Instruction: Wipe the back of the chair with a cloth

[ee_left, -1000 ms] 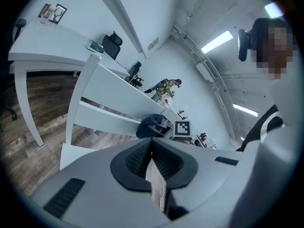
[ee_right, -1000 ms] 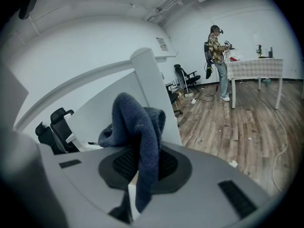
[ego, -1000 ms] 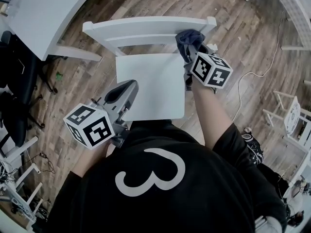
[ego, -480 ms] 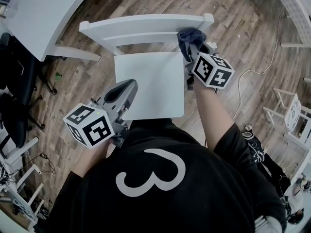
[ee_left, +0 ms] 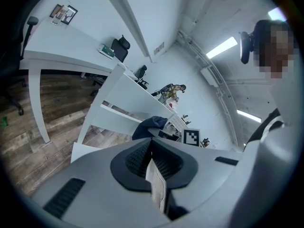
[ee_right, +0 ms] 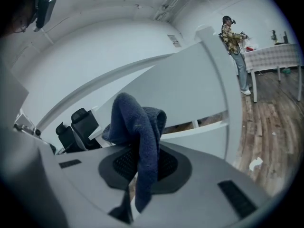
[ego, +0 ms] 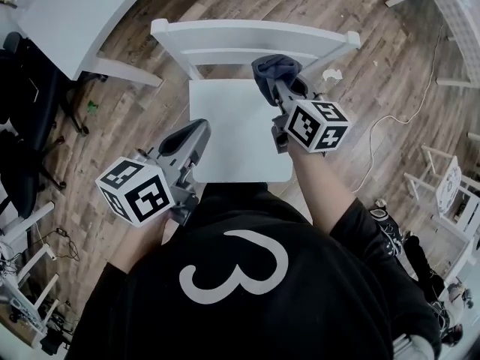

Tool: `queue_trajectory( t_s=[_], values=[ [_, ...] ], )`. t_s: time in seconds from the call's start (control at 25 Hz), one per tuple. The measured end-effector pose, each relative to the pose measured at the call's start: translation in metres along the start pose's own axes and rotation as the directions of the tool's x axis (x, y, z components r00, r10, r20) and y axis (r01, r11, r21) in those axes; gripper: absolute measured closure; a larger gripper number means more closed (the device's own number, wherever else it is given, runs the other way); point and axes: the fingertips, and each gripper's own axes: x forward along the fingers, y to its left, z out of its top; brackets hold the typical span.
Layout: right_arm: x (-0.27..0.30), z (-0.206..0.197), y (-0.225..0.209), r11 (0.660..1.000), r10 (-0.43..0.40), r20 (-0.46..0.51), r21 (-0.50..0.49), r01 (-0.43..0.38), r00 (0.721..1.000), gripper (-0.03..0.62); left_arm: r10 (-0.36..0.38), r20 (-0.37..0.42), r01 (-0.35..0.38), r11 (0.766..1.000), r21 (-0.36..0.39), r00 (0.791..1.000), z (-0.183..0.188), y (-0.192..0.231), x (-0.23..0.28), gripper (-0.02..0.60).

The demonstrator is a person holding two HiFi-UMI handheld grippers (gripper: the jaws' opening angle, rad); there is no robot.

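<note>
Pressing the cloth (ego: 274, 69) to the chair back (ego: 225, 30), you are clamping it in the right tool (ego: 279, 88); try sweeping steadily along that back. Left tool (ego: 196, 132) is hovering, jaws together, empty.

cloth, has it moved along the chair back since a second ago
Yes. The cloth, gripped in the right tool, has slid left along the chair back, away from its right end toward the middle.
</note>
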Motion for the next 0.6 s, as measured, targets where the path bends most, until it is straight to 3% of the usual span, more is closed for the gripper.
queue_trajectory(
  t_s=[0.32,0.6],
  values=[
    [0.045,-0.04,0.074,0.99,0.138,-0.084,-0.014,-0.139,0.987,0.542,0.044,0.037,-0.043,0.998,-0.042,0.998,0.006,0.04,-0.033,0.568],
    [0.088,-0.057,0.107,0.99,0.14,-0.115,-0.011,-0.143,0.983,0.542,0.086,0.05,-0.081,0.994,-0.078,0.995,0.013,0.075,-0.062,0.568]
  ],
)
